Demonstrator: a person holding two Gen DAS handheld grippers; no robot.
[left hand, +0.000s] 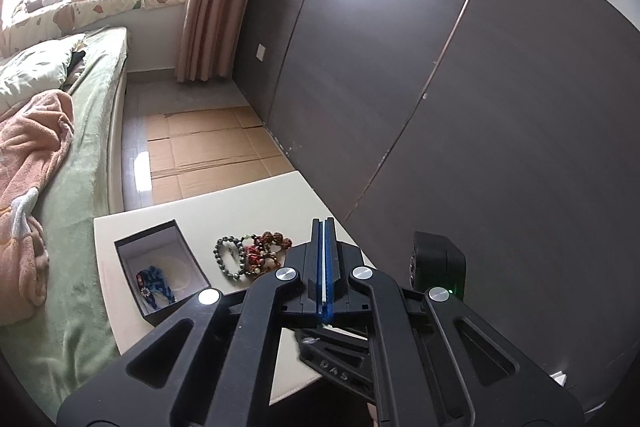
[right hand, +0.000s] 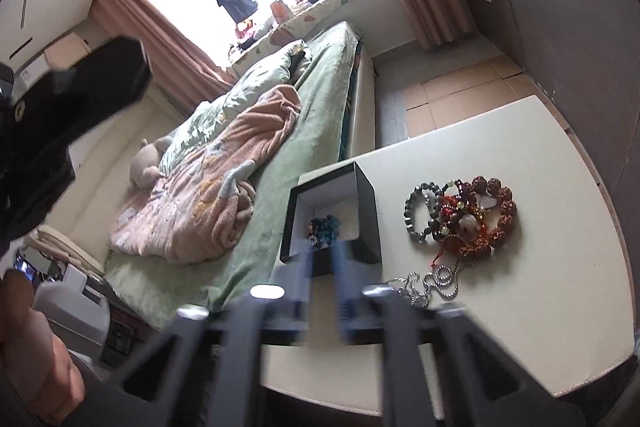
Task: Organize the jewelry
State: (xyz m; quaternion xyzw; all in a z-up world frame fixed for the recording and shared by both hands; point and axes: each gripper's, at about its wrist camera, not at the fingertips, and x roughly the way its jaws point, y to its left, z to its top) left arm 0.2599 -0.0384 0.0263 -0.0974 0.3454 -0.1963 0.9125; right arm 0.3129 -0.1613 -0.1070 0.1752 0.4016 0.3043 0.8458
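An open black box (left hand: 160,273) with a white inside stands on the cream table (left hand: 224,203) and holds a blue beaded piece (left hand: 154,285). To its right lies a pile of bead bracelets (left hand: 252,253), dark green, red and brown. My left gripper (left hand: 324,227) is shut and empty, above the table right of the pile. In the right wrist view the box (right hand: 332,215) is ahead, the bracelet pile (right hand: 464,219) to its right, a silver chain (right hand: 436,281) nearer. My right gripper (right hand: 320,251) is blurred, open, just in front of the box.
A bed (left hand: 68,155) with green sheet and pink blanket (right hand: 208,183) borders the table's left. Dark wardrobe panels (left hand: 460,87) stand to the right. Cardboard (left hand: 212,151) lies on the floor beyond. The right gripper's body (left hand: 438,263) shows near my left fingers.
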